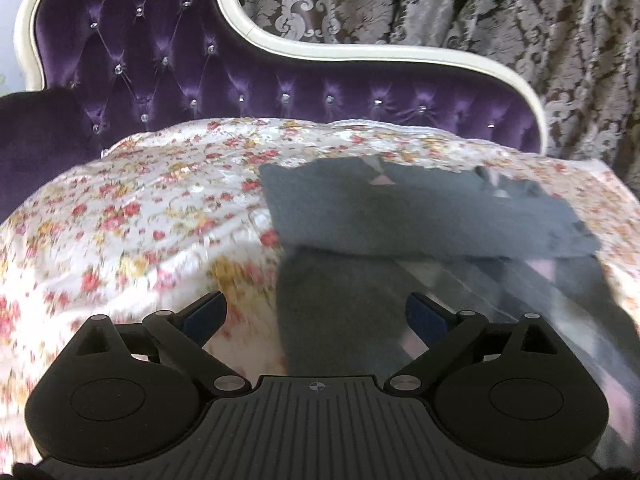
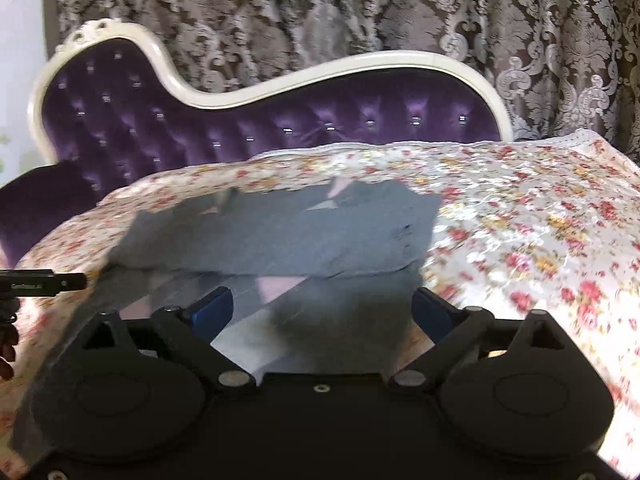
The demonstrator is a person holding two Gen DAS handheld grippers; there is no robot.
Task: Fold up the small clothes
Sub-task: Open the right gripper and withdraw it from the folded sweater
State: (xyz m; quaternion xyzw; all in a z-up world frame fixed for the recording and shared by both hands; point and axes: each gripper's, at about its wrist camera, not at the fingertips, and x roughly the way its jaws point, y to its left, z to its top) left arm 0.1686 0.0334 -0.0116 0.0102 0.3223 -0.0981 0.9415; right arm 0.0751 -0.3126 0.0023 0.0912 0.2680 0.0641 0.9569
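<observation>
A grey garment [image 1: 420,216] lies on the floral sheet [image 1: 140,220] of the sofa [image 1: 160,76], folded once, its upper layer toward the purple backrest and a blurred lower part nearer the cameras. The left tool [image 1: 316,312] stands spread wide above the garment's near part, nothing pinched. The right tool [image 2: 322,308] is also spread wide over the garment's [image 2: 280,232] near edge, its pads clear of the cloth. A patterned curtain [image 2: 360,12] hangs behind the sofa.
</observation>
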